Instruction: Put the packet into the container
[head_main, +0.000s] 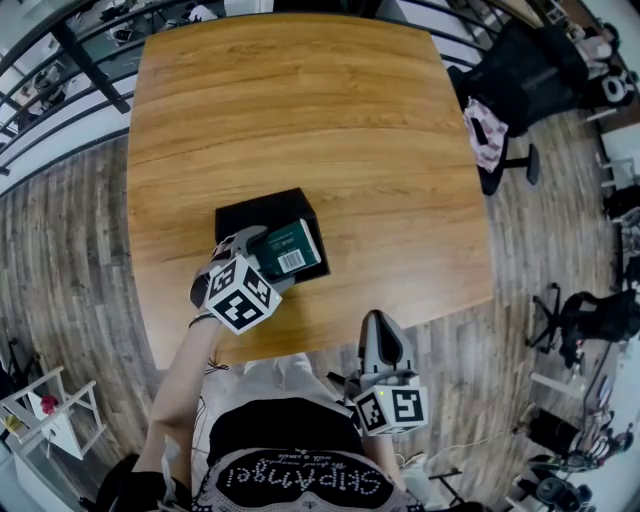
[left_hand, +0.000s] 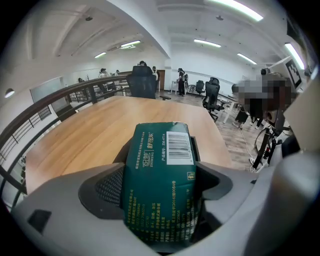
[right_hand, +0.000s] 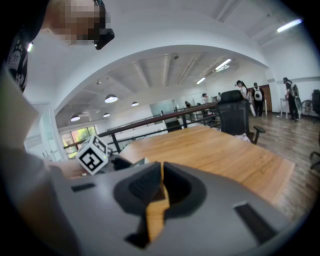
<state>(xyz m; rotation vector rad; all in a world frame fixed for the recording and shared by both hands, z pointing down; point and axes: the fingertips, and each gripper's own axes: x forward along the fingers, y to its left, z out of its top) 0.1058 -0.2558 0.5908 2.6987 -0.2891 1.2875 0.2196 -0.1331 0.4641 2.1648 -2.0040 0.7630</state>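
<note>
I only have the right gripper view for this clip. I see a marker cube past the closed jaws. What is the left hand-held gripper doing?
Observer: The left hand-held gripper is shut on a green packet.
Operator: Is it anywhere near the container?
Observer: Yes. In the head view the packet overlaps the right side of the black container. I can't tell whether it rests inside.
Operator: Where does the right one sit?
Observer: The right hand-held gripper is off the near edge of the table, by the person's waist.
</note>
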